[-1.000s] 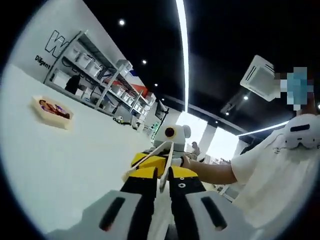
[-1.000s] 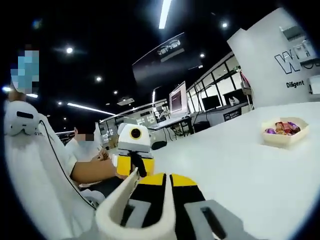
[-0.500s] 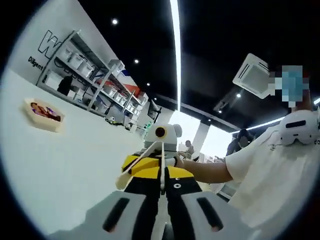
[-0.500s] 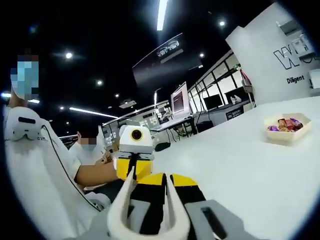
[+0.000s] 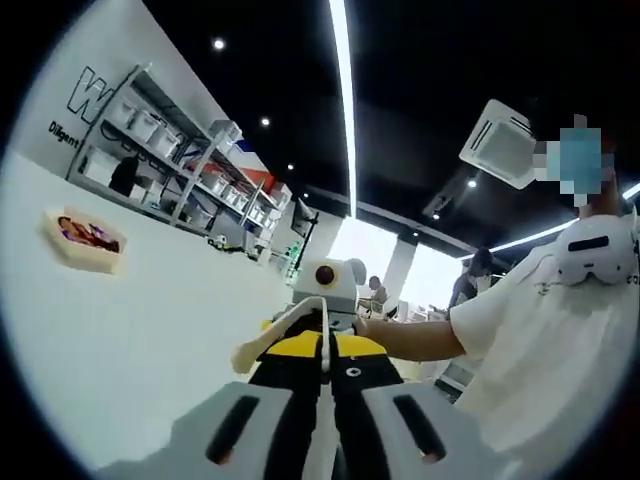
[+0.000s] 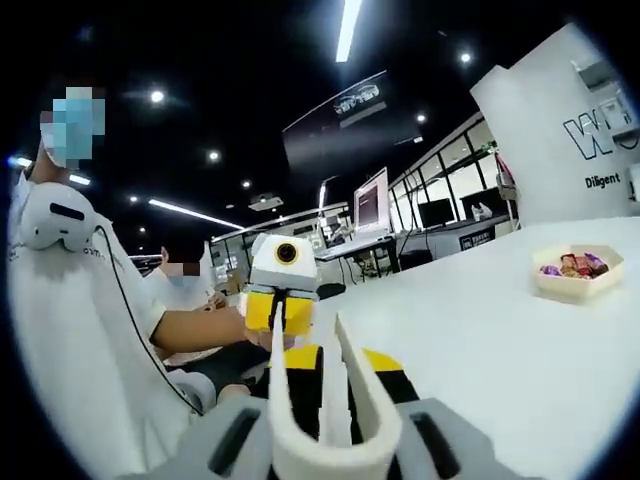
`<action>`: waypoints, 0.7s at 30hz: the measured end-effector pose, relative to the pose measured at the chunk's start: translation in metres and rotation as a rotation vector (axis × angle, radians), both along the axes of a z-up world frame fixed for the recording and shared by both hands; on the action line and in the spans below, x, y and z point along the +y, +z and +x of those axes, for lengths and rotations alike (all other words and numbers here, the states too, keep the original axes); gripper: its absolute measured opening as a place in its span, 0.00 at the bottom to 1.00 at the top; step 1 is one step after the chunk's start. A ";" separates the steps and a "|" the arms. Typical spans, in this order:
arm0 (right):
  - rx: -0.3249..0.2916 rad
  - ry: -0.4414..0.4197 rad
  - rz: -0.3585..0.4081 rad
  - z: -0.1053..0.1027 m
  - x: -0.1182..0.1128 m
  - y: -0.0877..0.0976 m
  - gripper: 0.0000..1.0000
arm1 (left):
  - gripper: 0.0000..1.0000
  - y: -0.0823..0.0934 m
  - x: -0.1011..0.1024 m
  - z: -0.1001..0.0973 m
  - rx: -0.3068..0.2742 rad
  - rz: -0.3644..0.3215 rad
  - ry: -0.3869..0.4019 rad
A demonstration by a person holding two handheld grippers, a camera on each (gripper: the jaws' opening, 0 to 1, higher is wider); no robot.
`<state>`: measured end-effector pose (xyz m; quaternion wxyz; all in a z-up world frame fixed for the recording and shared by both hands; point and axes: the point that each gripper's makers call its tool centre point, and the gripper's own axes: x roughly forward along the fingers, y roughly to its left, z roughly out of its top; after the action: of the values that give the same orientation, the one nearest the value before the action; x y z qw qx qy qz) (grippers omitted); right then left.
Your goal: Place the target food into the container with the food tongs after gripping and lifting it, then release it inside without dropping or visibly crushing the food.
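Observation:
A cream hexagonal container [image 5: 83, 238] with wrapped snacks [image 5: 88, 232] sits far off on the white table [image 5: 150, 340]. It also appears at the right in the right gripper view, as container [image 6: 578, 275] with snacks [image 6: 572, 265]. My right gripper [image 6: 335, 362] is shut on cream food tongs [image 6: 325, 420], whose two arms stand up and apart with nothing between them. My left gripper [image 5: 322, 352] is shut and holds nothing. The two grippers face each other: the right gripper [image 5: 325, 295] with its tongs [image 5: 272, 338], and the left gripper [image 6: 281, 297].
A person in a white shirt [image 5: 530, 340] holds both grippers close to the body. Storage shelves [image 5: 170, 160] line the wall behind the table. Desks and monitors [image 6: 370, 205] fill the room beyond, where another person [image 6: 185, 280] sits.
The tongs in my right gripper have turned from side-on to both arms pointing up. Both views shifted slightly with the hands. The container stays put on the table.

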<state>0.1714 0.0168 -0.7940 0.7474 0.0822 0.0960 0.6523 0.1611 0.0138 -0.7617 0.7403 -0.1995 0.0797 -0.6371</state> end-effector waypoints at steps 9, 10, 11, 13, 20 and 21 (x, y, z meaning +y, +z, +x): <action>0.029 0.022 0.071 -0.012 -0.010 0.008 0.25 | 0.02 -0.003 0.007 0.005 0.000 -0.003 0.009; 0.026 0.020 0.070 -0.013 -0.011 0.008 0.26 | 0.02 -0.003 0.007 0.005 0.000 -0.002 0.009; 0.018 0.015 0.067 -0.013 -0.013 0.009 0.26 | 0.02 -0.003 0.007 0.005 -0.006 0.000 0.008; 0.014 0.004 0.068 -0.012 -0.017 0.010 0.24 | 0.02 -0.001 0.008 0.003 -0.018 -0.009 -0.001; 0.033 -0.044 0.063 -0.002 -0.032 0.005 0.24 | 0.02 -0.006 0.008 0.005 -0.027 0.006 0.000; 0.046 -0.042 0.081 -0.003 -0.033 0.008 0.24 | 0.02 -0.006 0.008 0.005 -0.028 0.006 -0.002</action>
<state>0.1683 -0.0166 -0.7859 0.7546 0.1290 0.0849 0.6377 0.1662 0.0217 -0.7677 0.7412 -0.1883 0.0716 -0.6403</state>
